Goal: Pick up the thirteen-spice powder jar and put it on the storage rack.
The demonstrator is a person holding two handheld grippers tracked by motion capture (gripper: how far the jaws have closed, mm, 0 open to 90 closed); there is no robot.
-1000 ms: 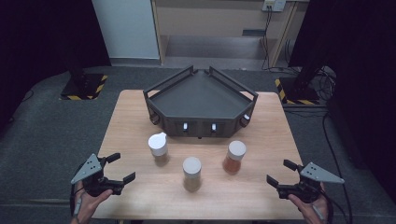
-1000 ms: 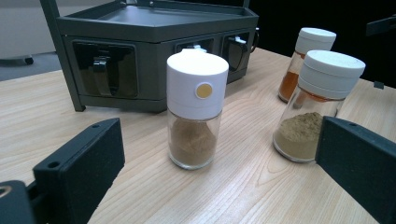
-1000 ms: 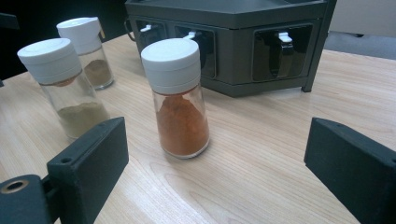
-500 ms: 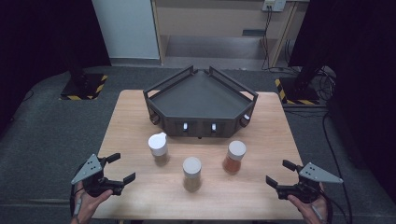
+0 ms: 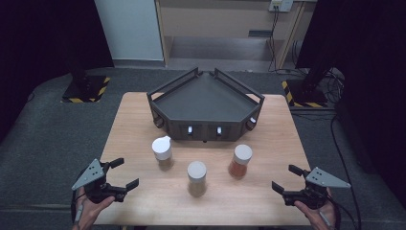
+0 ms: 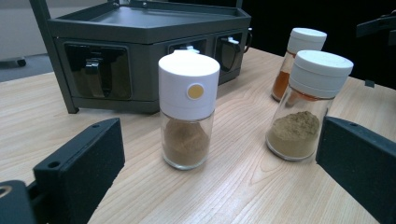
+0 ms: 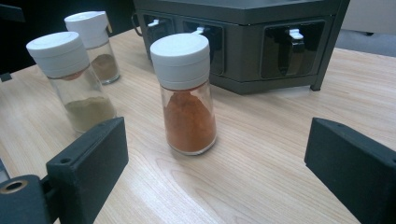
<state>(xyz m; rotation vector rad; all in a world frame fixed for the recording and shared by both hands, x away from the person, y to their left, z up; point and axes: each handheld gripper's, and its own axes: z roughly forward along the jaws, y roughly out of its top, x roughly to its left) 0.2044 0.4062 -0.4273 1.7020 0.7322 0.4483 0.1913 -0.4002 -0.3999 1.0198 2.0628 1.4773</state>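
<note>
Three white-capped glass spice jars stand upright on the wooden table: a brown-powder jar at the left, a tan-powder jar in the middle front, and an orange-red jar at the right. Behind them sits a dark angular rack with hooks along its front. My left gripper hovers open at the front left, apart from the jars. My right gripper is open at the front right, facing the orange-red jar.
The rack takes up the back half of the table. Bare wood lies between the jars and the front edge. Dark floor mats surround the table, with stand bases at the back corners.
</note>
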